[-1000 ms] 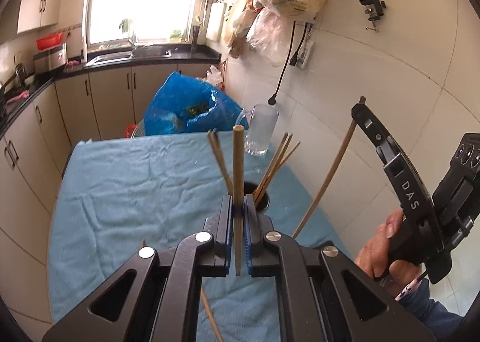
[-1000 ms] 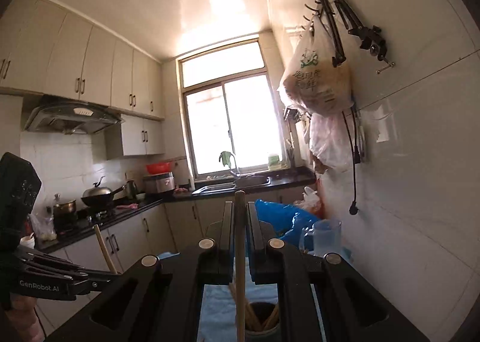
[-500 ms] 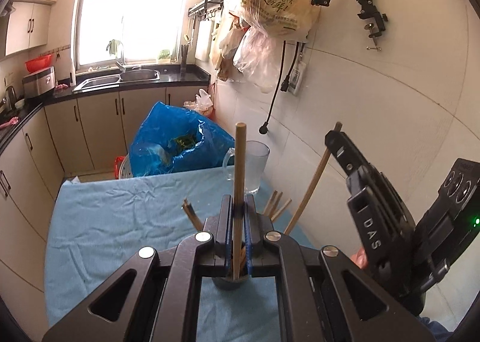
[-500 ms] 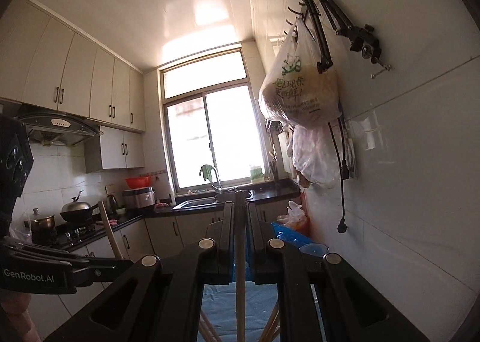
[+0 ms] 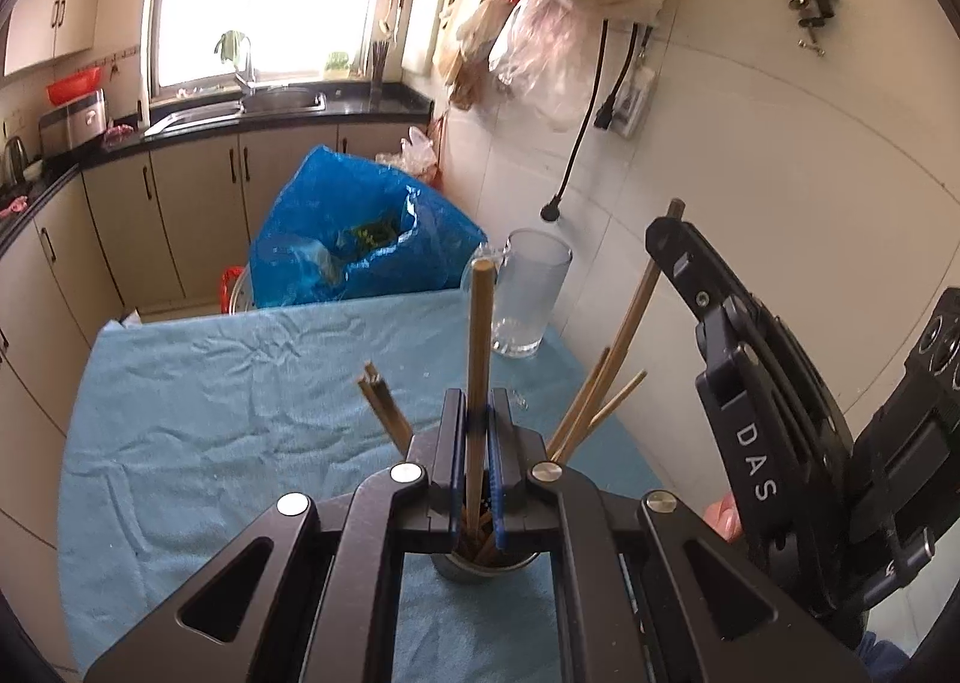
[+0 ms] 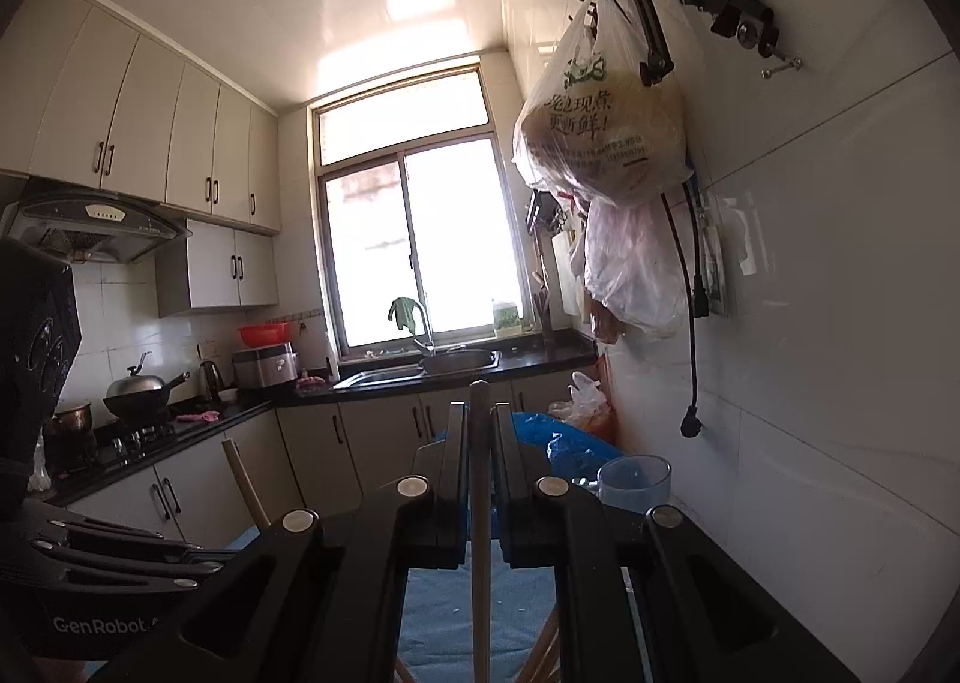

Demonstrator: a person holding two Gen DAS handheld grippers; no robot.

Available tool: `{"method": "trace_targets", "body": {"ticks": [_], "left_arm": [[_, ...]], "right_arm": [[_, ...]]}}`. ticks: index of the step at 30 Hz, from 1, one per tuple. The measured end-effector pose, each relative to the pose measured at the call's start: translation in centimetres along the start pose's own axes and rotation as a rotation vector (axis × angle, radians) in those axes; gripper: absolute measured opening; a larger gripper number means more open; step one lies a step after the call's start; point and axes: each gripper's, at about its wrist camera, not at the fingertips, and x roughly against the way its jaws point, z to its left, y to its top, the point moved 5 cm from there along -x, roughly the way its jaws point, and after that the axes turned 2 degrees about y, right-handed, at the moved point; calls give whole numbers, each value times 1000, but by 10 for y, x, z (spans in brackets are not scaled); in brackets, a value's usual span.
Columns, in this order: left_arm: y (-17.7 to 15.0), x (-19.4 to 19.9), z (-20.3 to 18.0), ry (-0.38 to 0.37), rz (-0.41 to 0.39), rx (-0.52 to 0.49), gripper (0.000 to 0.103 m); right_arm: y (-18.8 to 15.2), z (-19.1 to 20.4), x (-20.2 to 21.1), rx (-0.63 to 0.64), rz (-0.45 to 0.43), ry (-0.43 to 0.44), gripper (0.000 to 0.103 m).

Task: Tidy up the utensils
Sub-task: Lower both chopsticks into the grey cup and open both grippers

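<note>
My left gripper is shut on a wooden chopstick held upright, its lower end inside a dark round holder on the blue cloth. Several chopsticks lean in the holder. My right gripper is shut on another chopstick, upright; it also shows at the right of the left wrist view, above the holder's right side. The left gripper's chopstick shows at the lower left of the right wrist view.
A blue cloth covers the table. A clear glass mug stands at the far right by the tiled wall. A blue plastic bag sits behind the table. Plastic bags hang on the wall above.
The left gripper has come down over the holder, and its chopstick's lower end now sits inside it. The right gripper with its chopstick has moved closer to the holder.
</note>
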Motion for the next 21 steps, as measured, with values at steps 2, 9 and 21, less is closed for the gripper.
{"method": "trace_targets", "body": {"ticks": [2,9,21], "left_arm": [[-6,-3,2,2,14,-2,7],[-19,-8,6,11,45,4,7],[-24,29,18,38,9,33,18]], "right_arm": [[-6,1,-2,6,19,9,8],[-25,3,0,34,115,34,9],[4,-2,36,7,106,44,43]]}}
